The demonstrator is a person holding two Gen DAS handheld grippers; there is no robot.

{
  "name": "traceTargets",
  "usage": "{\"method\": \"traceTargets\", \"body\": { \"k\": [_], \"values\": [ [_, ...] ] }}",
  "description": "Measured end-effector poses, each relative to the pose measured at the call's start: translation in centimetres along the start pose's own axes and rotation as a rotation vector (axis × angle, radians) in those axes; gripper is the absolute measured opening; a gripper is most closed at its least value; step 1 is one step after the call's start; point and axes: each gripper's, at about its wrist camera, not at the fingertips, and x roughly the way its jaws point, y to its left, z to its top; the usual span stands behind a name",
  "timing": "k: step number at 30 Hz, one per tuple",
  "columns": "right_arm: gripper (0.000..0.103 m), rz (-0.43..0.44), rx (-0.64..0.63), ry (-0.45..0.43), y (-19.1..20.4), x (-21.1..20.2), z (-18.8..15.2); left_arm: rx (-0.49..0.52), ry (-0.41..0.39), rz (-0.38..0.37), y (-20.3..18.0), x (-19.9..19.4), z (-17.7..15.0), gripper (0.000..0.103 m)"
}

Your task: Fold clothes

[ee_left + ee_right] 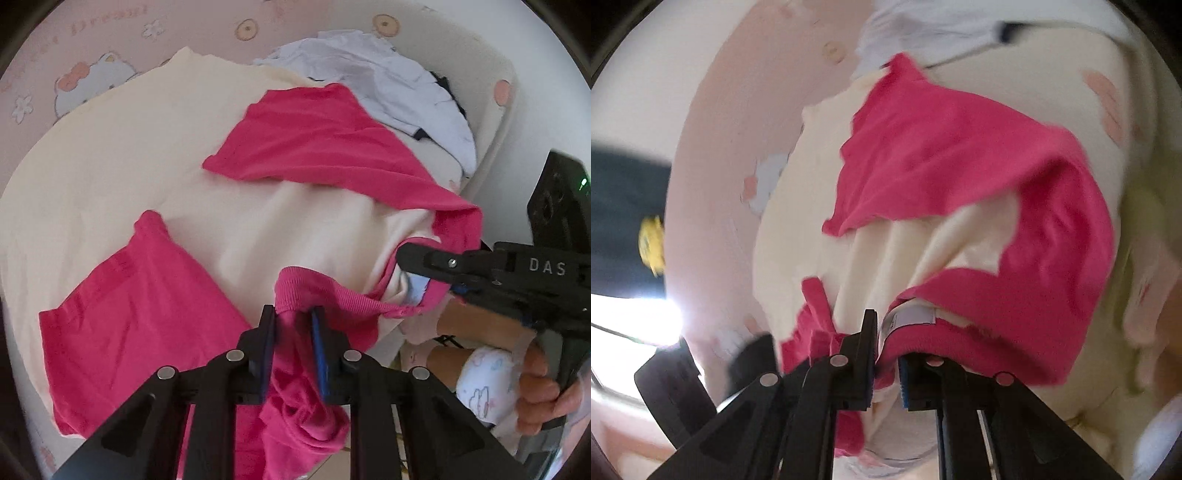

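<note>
**Both grippers clamped on the shirt collar**

While the left gripper (293, 325) pinches the ribbed pink collar between its closed jaws, the right gripper (886, 363) is clamped on the same neckline further along, beside the white neck label (910, 317). In the left wrist view the right gripper (406, 258) comes in from the right, a hand (543, 387) on its handle. The cream and hot-pink cotton T-shirt (184, 184) lies spread on a pink-and-white cartoon-print bed sheet (92, 55), pink sleeves out to either side, collar end lifted at the near edge. A crumpled pale lavender garment (388, 81) sits beyond it, touching the far pink sleeve. The right wrist view is motion-blurred.
</note>
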Motion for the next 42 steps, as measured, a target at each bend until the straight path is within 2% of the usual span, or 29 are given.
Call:
{"method": "traceTargets", "body": {
  "k": [5, 8, 9, 11, 12, 13, 14, 18, 21, 24, 26, 28, 30, 34, 39, 41, 42],
  "values": [
    [0.011, -0.077, -0.128, 0.097, 1.8, 0.9, 1.9, -0.072, -0.010, -0.004, 2.7, -0.5, 0.2, 0.015],
    [0.012, -0.170, -0.246, 0.194, 4.0, 2.9, 3.1, -0.076, 0.014, 0.004, 3.4, 0.1, 0.2, 0.015],
    [0.015, -0.209, -0.297, 0.235, 4.8, 3.7, 3.3, -0.073, 0.025, 0.011, 3.5, 0.3, 0.2, 0.015],
    [0.036, -0.274, -0.383, 0.336, 6.1, 5.2, 3.7, -0.072, 0.039, 0.021, 3.6, 1.0, 0.0, 0.015],
    [0.041, -0.296, -0.422, 0.391, 6.6, 5.9, 3.8, -0.075, 0.045, 0.023, 3.6, 1.3, 0.0, 0.015],
    [0.052, -0.292, -0.455, 0.442, 7.1, 6.1, 3.8, -0.082, 0.050, 0.024, 3.8, 1.6, -0.1, 0.015],
    [0.058, -0.288, -0.489, 0.491, 7.6, 6.1, 3.7, -0.091, 0.054, 0.026, 4.0, 1.8, -0.1, 0.015],
    [0.064, -0.291, -0.598, 0.533, 8.4, 3.8, 3.7, -0.129, 0.065, 0.019, 4.8, 2.5, -0.3, 0.015],
    [0.068, -0.283, -0.702, 0.491, 8.4, 0.8, 3.7, -0.120, 0.060, 0.029, 4.9, 2.5, -0.5, 0.016],
    [0.070, -0.329, -0.802, 0.348, 7.8, -2.0, 4.6, -0.119, 0.055, 0.039, 5.1, 2.5, -0.6, 0.018],
    [0.072, -0.367, -0.798, 0.278, 6.8, -3.5, 5.6, -0.130, 0.054, 0.037, 5.3, 2.5, -0.7, 0.018],
    [0.072, -0.389, -0.802, 0.252, 6.1, -4.0, 6.0, -0.137, 0.053, 0.032, 5.2, 2.5, -0.7, 0.018],
    [0.072, -0.413, -0.881, 0.223, 6.2, -4.4, 5.5, -0.142, 0.052, 0.024, 5.4, 2.5, -0.8, 0.018],
    [0.072, -0.482, -1.141, 0.160, 6.4, -4.1, 2.5, -0.168, 0.057, 0.004, 5.9, 2.2, -0.9, 0.018],
    [0.072, -0.599, -1.498, 0.162, 6.1, -1.7, -2.7, -0.216, 0.087, -0.052, 6.4, 2.4, -0.6, 0.018],
    [0.072, -0.646, -1.631, 0.165, 5.7, -0.5, -4.5, -0.233, 0.103, -0.069, 6.6, 2.3, -0.3, 0.021],
    [0.072, -0.666, -1.677, 0.162, 5.5, -0.1, -5.0, -0.250, 0.108, -0.079, 6.8, 2.2, -0.3, 0.030]
  ]
}}
